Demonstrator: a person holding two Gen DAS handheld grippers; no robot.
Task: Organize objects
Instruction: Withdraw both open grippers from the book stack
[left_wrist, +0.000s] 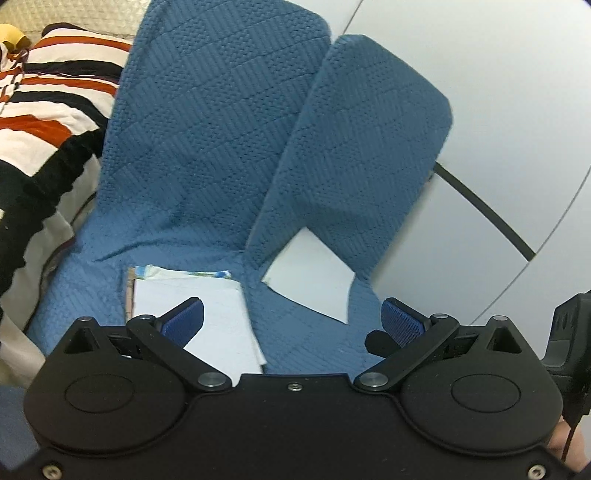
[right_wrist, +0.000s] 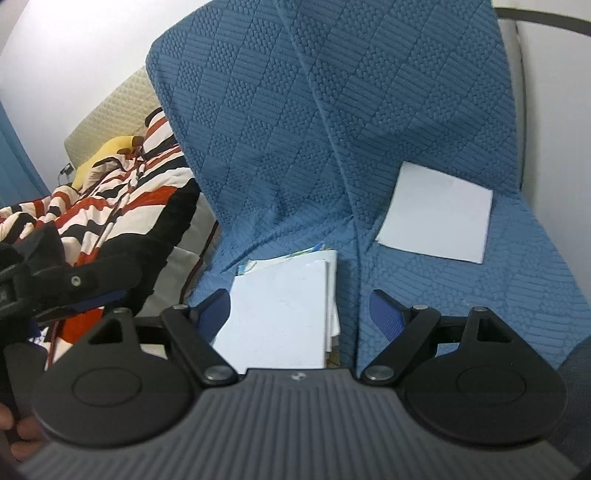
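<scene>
Blue quilted cover (left_wrist: 207, 147): drapes the seat that carries the papers; a striped blanket (left_wrist: 51, 99) lies on the bed beside it.
Paper stack (right_wrist: 280, 314): lies flat on the cover, just ahead of both tools, edges uneven.
Loose sheet (right_wrist: 436, 214): lies apart from the stack, to its right, partly propped on the backrest.
Left tool (left_wrist: 291, 321): spread wide, holds nothing.
Right tool (right_wrist: 299, 314): spread wide, holds nothing, poised over the stack.
Step in hand: likely approach, before any grasp.
Next move: probably pinch the loose sheet by an edge and lay it on the stack; thin paper calls for a low, shallow grip.
Containers: none visible.
</scene>
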